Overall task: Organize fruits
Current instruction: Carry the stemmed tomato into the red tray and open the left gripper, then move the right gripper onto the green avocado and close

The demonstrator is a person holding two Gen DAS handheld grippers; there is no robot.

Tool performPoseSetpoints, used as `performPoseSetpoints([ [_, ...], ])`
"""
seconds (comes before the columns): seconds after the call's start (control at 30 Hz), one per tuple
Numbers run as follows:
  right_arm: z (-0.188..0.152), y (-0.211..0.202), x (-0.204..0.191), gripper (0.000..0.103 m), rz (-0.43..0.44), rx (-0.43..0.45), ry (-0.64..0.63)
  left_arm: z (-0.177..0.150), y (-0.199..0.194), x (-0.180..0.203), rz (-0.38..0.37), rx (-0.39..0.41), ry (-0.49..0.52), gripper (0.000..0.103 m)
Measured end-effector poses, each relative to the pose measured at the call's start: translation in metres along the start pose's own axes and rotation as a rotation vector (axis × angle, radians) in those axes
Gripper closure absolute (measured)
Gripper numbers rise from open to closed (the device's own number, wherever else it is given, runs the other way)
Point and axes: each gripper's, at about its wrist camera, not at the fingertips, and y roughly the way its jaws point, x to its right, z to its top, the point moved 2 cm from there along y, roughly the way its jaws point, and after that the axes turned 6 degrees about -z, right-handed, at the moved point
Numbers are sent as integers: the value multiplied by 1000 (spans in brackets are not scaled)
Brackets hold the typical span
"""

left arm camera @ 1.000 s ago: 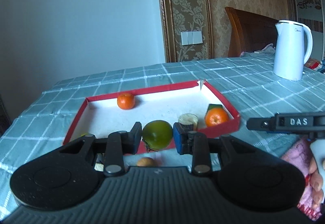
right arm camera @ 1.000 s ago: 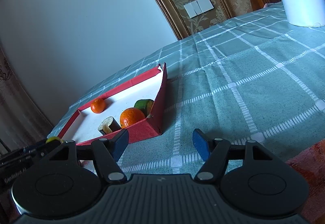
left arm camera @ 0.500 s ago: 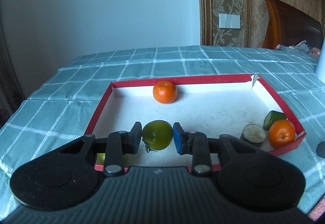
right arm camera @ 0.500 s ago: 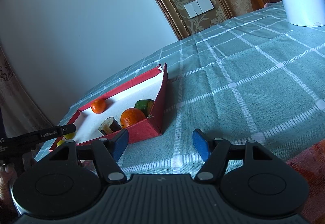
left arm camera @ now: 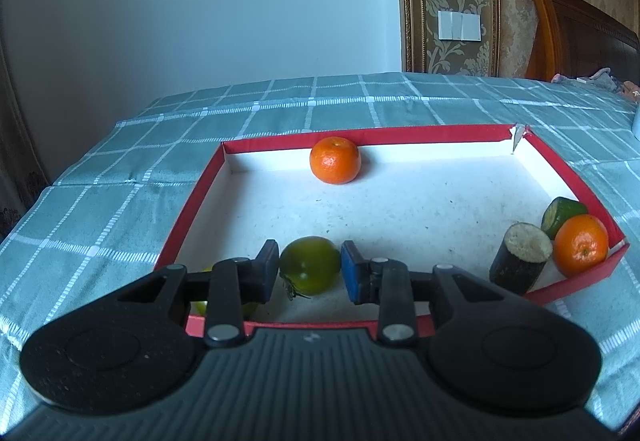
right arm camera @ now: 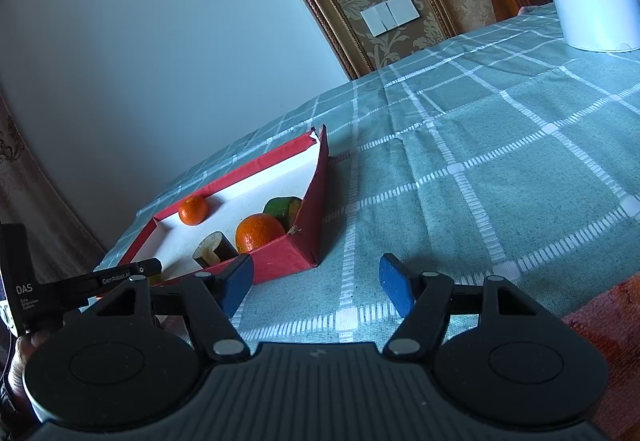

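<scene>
Tongs of the left gripper (left arm camera: 309, 270) are clamped on a green tomato (left arm camera: 309, 264), held over the near-left part of the red-walled tray (left arm camera: 200, 197). The right gripper (right arm camera: 316, 283) hangs spread and empty above the checked tablecloth (right arm camera: 500, 161), right of the tray.

Risk: the smooth, round tomato is pinched only at its sides and could roll once let go, toward the far mandarin (left arm camera: 335, 160) or the near wall.

Obscured: a yellowish fruit (left arm camera: 200, 307) under the left finger is mostly hidden, so its kind is unclear. Whether the tomato touches the tray floor cannot be told.
</scene>
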Motion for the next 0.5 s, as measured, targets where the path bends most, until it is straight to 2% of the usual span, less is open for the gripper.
performPoseSetpoints([
  [0.27, 0, 0, 1, 34, -3, 1, 3, 1, -8, -3, -4, 16, -14, 72],
  [0.3, 0, -1, 1, 34, -4, 1, 3, 2, -12, -3, -2, 24, -13, 69],
  [0.37, 0, 0, 1, 34, -6, 1, 4, 3, -25, -4, 9, 59, -6, 50],
  [0.43, 0, 1, 1, 34, -8, 0, 3, 4, -44, -5, 18, 112, 2, 20],
  [0.5, 0, 0, 1, 34, -11, 0, 3, 1, -66, -7, 10, 171, 9, 11],
])
